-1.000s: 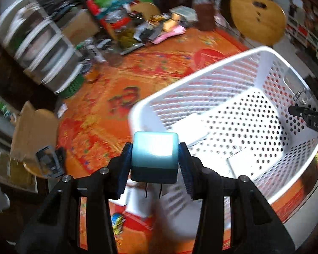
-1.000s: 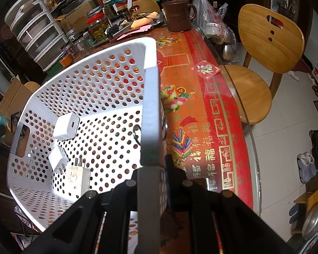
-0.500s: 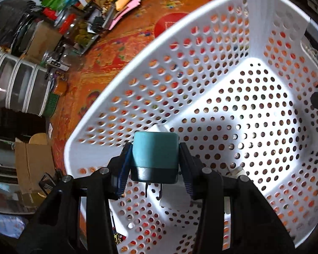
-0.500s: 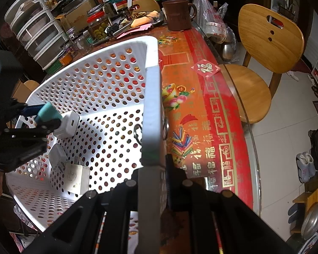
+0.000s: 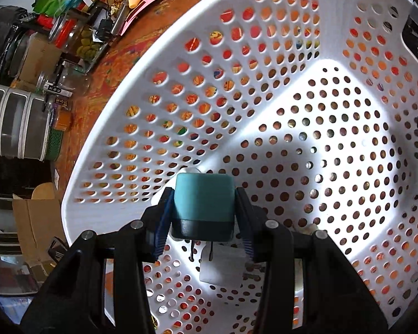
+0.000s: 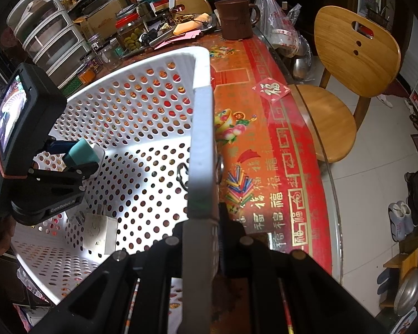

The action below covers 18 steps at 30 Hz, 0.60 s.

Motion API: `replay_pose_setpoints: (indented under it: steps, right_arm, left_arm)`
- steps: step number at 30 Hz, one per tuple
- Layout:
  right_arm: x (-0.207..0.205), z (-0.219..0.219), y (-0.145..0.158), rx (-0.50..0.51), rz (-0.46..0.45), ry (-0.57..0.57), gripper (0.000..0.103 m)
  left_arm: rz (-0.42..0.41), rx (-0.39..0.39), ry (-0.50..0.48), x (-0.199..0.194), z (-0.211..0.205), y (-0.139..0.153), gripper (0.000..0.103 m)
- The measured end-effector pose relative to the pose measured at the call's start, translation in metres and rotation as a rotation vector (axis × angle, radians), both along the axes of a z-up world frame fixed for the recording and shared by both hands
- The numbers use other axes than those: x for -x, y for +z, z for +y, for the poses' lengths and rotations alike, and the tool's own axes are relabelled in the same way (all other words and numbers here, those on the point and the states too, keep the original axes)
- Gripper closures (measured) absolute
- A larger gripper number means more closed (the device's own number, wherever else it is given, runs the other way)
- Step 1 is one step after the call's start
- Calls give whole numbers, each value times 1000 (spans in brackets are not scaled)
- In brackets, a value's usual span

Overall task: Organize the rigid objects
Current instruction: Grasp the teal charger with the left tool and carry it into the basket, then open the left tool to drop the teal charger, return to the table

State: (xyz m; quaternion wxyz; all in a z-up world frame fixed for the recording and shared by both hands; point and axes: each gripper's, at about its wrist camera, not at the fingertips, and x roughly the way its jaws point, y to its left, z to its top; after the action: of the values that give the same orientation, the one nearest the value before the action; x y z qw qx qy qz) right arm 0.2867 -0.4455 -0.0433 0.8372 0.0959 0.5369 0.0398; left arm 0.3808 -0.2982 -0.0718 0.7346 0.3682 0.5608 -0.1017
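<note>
A second ago my left hand-held gripper (image 5: 204, 217) was outside the white perforated basket (image 5: 264, 64), carrying the teal charger plug (image 5: 203, 197) above the tabletop (image 6: 264, 139); now it is well down inside, with the basket's floor filling the left wrist view and white chargers (image 5: 221, 267) lying just beneath the teal one's prongs. The plug is not yet released: the blue pads (image 5: 164, 222) pinch it on both sides, prongs pointing down. From the right wrist view I see it hanging near the far wall, close over another white charger (image 6: 99, 154), while a third (image 6: 100, 232) stands on the floor nearer to me. My right hand-held gripper (image 6: 200, 222) has not moved; it is pressed together on the basket's near rim and holds it steady. I judge the carry is nearly over, and what remains is to lower a little and spread the fingers so the plug drops among the others.
</note>
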Motion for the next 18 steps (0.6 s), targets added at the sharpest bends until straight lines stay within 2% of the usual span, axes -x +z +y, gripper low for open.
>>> replay_pose_setpoints:
  steps: [5,7,8,9,11,13,18]
  right_arm:
    - [0,0,0,0,0,0,93]
    - [0,0,0,-1,0,-1,93]
    - [0,0,0,-1,0,-1,92]
    - [0,0,0,-2,0,-1,92]
    - [0,0,0,-1,0,-1,92]
    - [0,0,0,-1,0,0,92]
    - [-1,1,1,-4,-2,-2,92]
  left_arm:
    - [-5,-10,0,-2,0,-2,61]
    - [-6,-8,0,-1,0,-1,58]
    - [-13,-12,0,0,0,0,48]
    - [-19,-12,-3,1,0,1,34]
    - [-38,0,-25,6,1,8,21]
    - [-65,9,-31,11,5,18,20]
    - [-137,100,-8,26,41,68,16]
